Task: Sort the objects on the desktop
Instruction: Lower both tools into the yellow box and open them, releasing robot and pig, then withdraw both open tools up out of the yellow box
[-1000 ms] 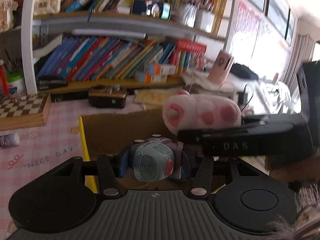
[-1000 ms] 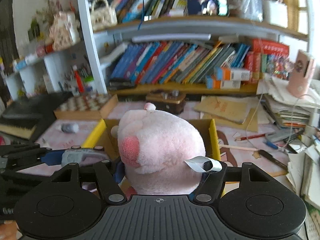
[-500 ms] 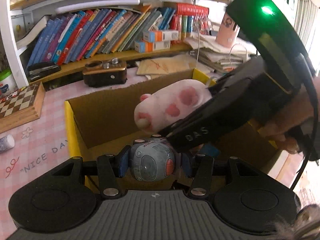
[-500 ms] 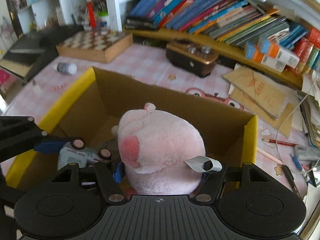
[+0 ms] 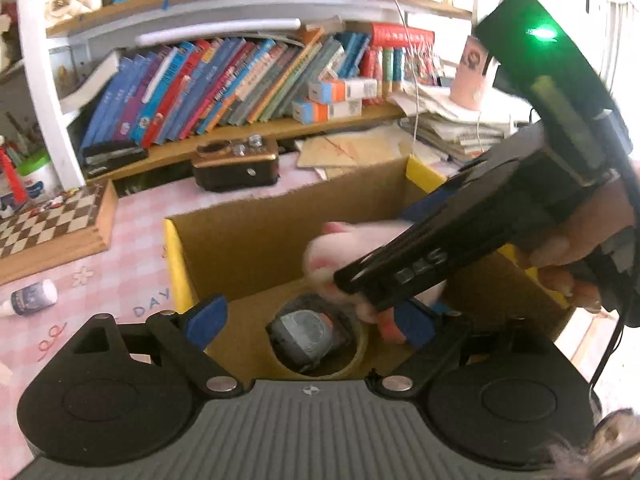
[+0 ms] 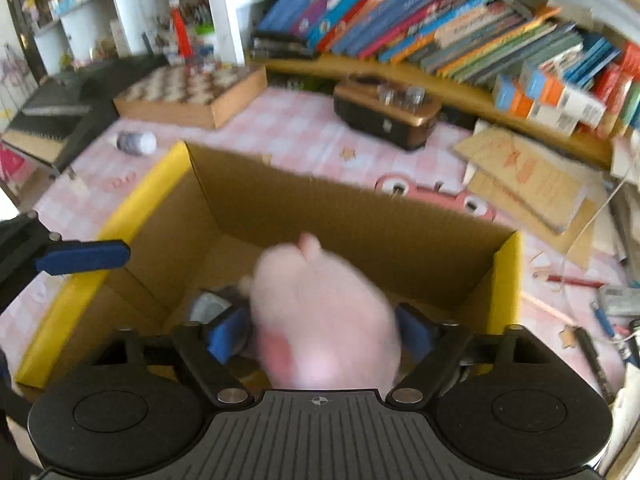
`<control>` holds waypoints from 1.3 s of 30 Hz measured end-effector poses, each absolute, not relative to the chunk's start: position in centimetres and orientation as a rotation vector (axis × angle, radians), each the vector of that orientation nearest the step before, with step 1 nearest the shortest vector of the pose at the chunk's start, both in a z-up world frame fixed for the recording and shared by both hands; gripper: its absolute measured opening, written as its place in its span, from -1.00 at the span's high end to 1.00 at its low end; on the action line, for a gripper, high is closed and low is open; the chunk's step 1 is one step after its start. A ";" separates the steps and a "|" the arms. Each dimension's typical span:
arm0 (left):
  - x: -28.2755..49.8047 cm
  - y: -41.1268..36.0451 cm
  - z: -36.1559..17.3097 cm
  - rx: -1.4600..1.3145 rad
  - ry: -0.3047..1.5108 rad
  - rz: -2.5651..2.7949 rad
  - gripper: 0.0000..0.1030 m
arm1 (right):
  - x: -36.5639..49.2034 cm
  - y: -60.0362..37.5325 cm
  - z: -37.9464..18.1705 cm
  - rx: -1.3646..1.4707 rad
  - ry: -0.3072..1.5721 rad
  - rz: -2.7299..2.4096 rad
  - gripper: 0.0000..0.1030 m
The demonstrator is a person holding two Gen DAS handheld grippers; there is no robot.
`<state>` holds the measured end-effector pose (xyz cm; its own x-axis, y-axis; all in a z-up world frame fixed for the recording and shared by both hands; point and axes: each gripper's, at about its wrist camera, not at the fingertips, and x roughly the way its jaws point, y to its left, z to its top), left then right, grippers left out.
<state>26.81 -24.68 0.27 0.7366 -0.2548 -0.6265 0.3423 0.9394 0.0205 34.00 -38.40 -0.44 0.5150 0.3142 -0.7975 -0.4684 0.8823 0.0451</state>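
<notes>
- Since half a second ago our left gripper (image 5: 312, 316) has let go of the grey toy car (image 5: 306, 340), which now lies on the box floor inside a roll of tape (image 5: 356, 354); before, it sat clamped between the fingers.
- Our left gripper stands wide apart, its blue pads (image 5: 208, 316) hanging over the near edge of the cardboard box (image 5: 248, 240) with nothing between them.
- Our right gripper (image 6: 322, 334) has also spread its blue pads (image 6: 226, 334); the pink plush toy (image 6: 324, 320) sits blurred between them, and we cannot tell whether either pad touches it.
- From the left wrist view, the right gripper reaches down into the box from the right, the plush partly hidden under it.
- The box has yellow side flaps (image 6: 120, 216) and sits on a pink checked tablecloth (image 6: 288, 128).
- Beyond it lie a wooden chessboard (image 5: 48, 224), a small brown radio (image 5: 236, 164) and a white bottle (image 5: 30, 298) on its side.
- Leaning books (image 5: 224, 84) fill the shelf behind.
</notes>
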 end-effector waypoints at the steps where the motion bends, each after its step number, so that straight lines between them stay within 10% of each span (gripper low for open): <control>1: 26.4 -24.4 0.7 0.130 0.651 -0.328 -0.76 | 33.6 -38.7 0.2 -0.170 0.896 0.475 -0.67; 39: 10.0 -17.8 2.2 -0.082 0.515 -0.107 -1.00 | 13.2 -40.8 1.1 -0.043 0.577 0.229 -0.68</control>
<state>10.00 -17.81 2.23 0.8651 -0.1227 -0.4864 0.0816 0.9911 -0.1049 13.18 -40.85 1.15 0.8134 0.2023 -0.5454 -0.2264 0.9738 0.0236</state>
